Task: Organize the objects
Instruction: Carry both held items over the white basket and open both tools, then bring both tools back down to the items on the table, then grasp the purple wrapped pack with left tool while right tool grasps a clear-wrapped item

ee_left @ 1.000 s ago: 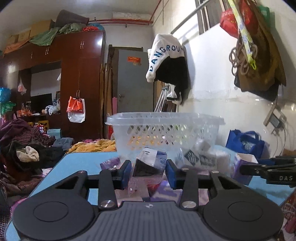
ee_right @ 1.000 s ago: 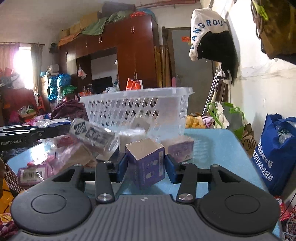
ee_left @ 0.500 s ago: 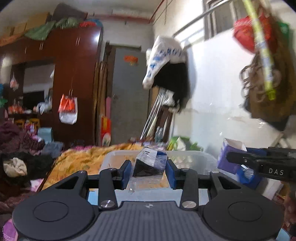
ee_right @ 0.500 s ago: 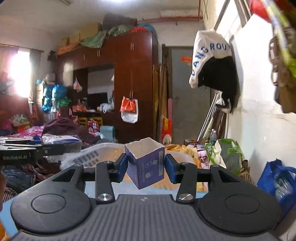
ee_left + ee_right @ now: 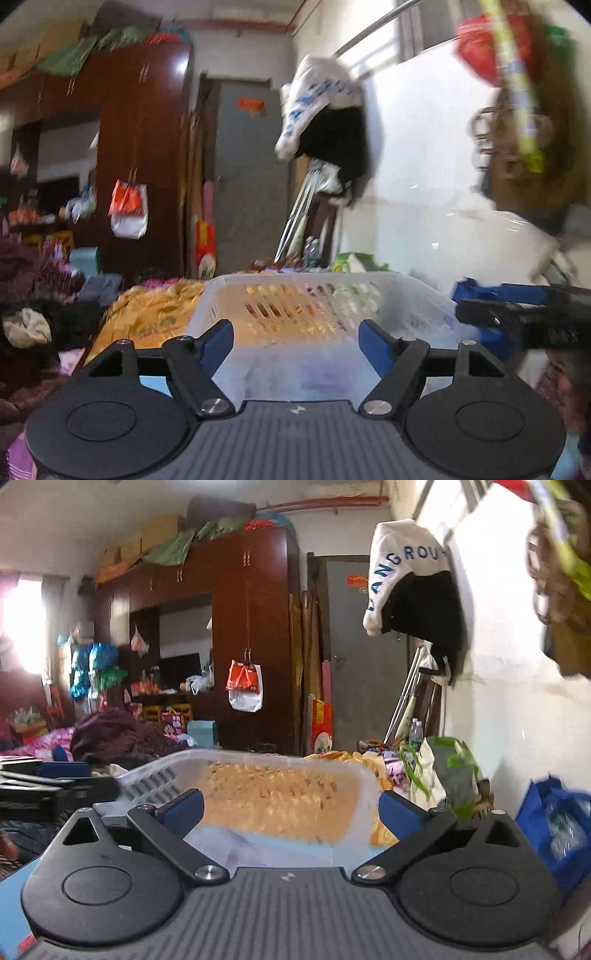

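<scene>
Opening over the white plastic basket (image 5: pixel 317 295), the left tongs (image 5: pixel 297 339) have nothing between their blue pads; a second ago they pinched a small clear-wrapped packet, which is no longer in their grip. The right tongs (image 5: pixel 290 808) are opening too, spread wide and empty, where a purple box with a white top sat clamped half a second ago. Both tools now look down into the basket from its near rim, whereas a second ago they faced its lattice wall from low on the blue tabletop (image 5: pixel 11 886). A blurred purple shape shows through the basket's near wall in the left view, though whether it is the released box cannot be told. The right tongs' black body shows at the right edge of the left view, and the left tongs' at the left edge of the right view.
</scene>
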